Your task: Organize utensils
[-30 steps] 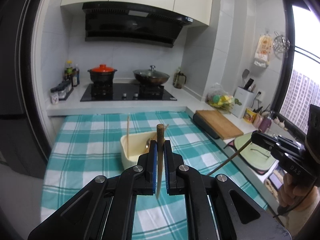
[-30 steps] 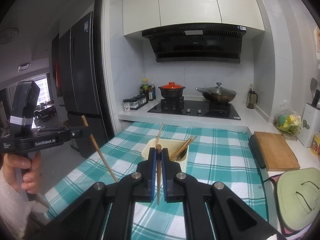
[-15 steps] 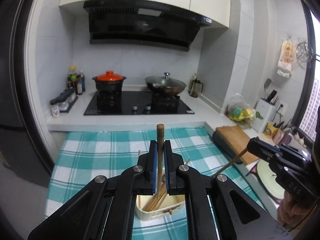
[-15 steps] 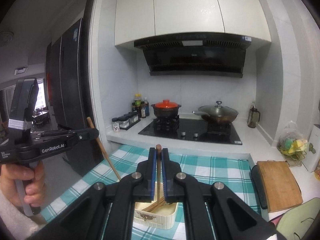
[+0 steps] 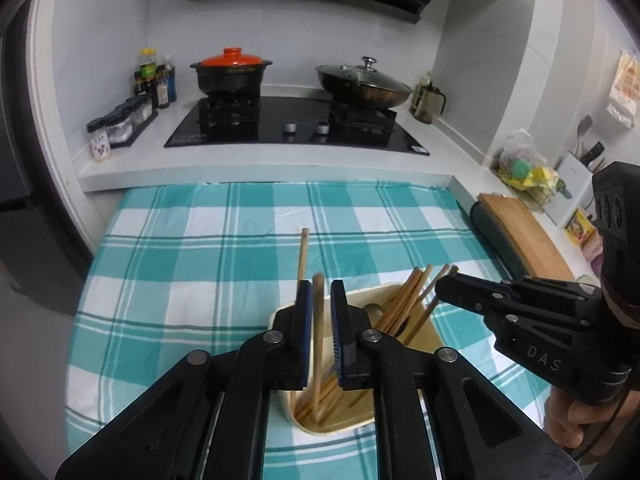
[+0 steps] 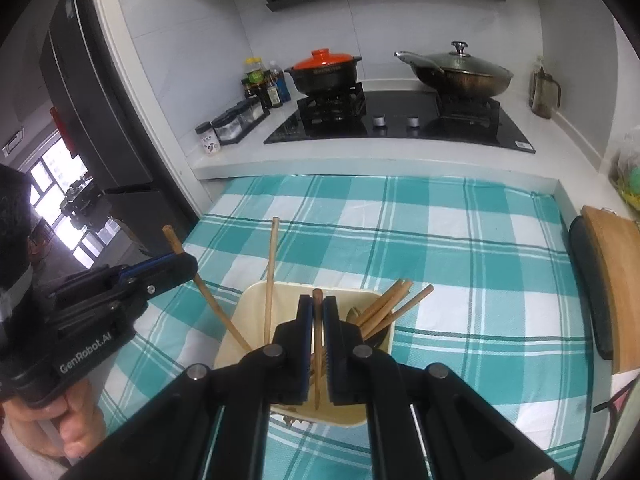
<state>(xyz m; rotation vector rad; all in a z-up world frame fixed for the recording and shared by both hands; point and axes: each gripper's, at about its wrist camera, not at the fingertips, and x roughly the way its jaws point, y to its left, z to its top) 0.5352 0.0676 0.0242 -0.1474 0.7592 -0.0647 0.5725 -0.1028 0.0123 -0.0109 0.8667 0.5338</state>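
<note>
A cream container [image 5: 280,316] stands on the checked tablecloth and holds several wooden chopsticks [image 5: 404,300] and a metal spoon [image 6: 354,314]. My left gripper [image 5: 321,284] hangs over its near left side. Its jaws are opening, and a chopstick [image 5: 318,320] stands loose between the pads with its lower end inside the container. My right gripper [image 6: 318,298] is shut on another chopstick [image 6: 318,344], whose tip points down into the container [image 6: 248,300]. The right wrist view shows the left gripper [image 6: 188,266] at the left, its chopstick [image 6: 212,304] slanting into the container.
Behind the checked tablecloth [image 5: 200,240] a white counter carries a black hob [image 5: 296,124], an orange-lidded pot [image 5: 232,70], a lidded wok [image 5: 364,84] and spice jars [image 5: 120,124]. A wooden cutting board [image 5: 524,232] lies at the right. Each gripper is held by a person's hand [image 6: 80,436].
Both grippers have come forward and down over the container, with the chopstick tips now inside it. The left jaws have parted from their chopstick; the right jaws stay shut on theirs.
</note>
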